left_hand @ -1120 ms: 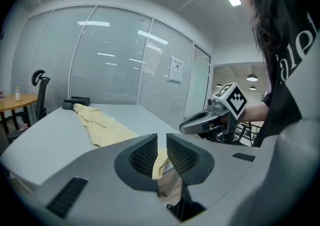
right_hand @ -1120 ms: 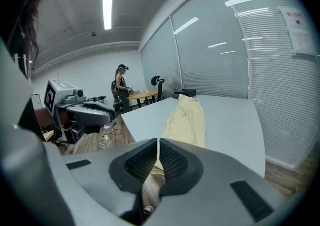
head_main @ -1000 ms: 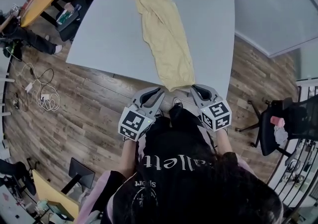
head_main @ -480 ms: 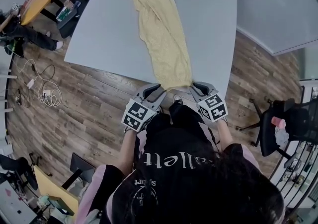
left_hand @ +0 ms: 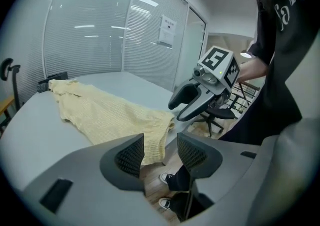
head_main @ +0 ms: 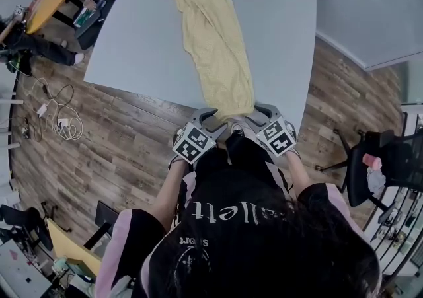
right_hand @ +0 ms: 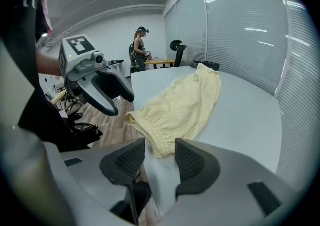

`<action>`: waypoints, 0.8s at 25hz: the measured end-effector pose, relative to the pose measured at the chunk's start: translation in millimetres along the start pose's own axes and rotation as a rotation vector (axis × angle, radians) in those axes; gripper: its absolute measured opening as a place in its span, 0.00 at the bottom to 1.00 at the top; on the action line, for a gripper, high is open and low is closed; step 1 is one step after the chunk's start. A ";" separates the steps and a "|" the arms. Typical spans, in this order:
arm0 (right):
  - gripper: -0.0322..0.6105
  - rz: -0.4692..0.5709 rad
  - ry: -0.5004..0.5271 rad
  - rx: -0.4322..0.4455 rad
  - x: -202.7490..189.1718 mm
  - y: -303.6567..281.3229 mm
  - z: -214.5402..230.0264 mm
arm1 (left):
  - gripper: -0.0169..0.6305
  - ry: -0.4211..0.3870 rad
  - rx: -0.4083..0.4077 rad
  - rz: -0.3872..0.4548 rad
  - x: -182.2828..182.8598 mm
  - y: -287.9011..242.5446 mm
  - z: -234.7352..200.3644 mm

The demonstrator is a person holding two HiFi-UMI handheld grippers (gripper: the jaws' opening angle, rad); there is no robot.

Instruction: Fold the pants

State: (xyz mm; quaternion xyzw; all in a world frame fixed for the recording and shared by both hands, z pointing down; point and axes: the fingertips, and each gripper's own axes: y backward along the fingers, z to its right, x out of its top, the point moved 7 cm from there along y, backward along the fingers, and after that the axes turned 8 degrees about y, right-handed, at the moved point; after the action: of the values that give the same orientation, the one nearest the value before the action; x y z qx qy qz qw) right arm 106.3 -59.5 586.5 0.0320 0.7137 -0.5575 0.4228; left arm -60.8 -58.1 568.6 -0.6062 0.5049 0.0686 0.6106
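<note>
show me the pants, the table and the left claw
pants (head_main: 213, 45), head view, middle of the yellow cloth
table (head_main: 281, 32), head view, bare top beside the pants
left claw (left_hand: 160, 146), left gripper view, midway between its open fingertips

even bright ceiling strip lighting, soft shadows, strong fisheye distortion at edges

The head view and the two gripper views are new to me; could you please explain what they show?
A person holds a hand-held gripper in each hand; no robot arm is involved. The head view looks down from the person's head; each gripper view looks along that gripper's own jaws. The yellow pants lie stretched out on a grey table. The left gripper and right gripper hover at the near hem; their jaws have just been opening, with nothing pinched between them.
</note>
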 end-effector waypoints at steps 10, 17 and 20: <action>0.35 -0.127 0.259 0.051 -4.6 -26.5 -2.3 | 0.35 -0.363 0.034 -0.235 -24.7 -37.4 2.8; 0.30 -0.143 0.226 0.022 -11.9 -37.9 0.9 | 0.29 -0.355 0.067 -0.229 -27.2 -46.1 -3.0; 0.28 -0.130 0.186 0.016 -12.4 -36.7 2.7 | 0.26 -0.330 0.063 -0.211 -26.8 -45.0 -5.4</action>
State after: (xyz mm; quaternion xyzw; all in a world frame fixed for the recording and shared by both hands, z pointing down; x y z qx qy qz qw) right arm 96.8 -70.2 622.6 0.0406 0.7459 -0.5842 0.3173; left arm -45.2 -59.8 618.9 -0.6167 0.3335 0.0867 0.7077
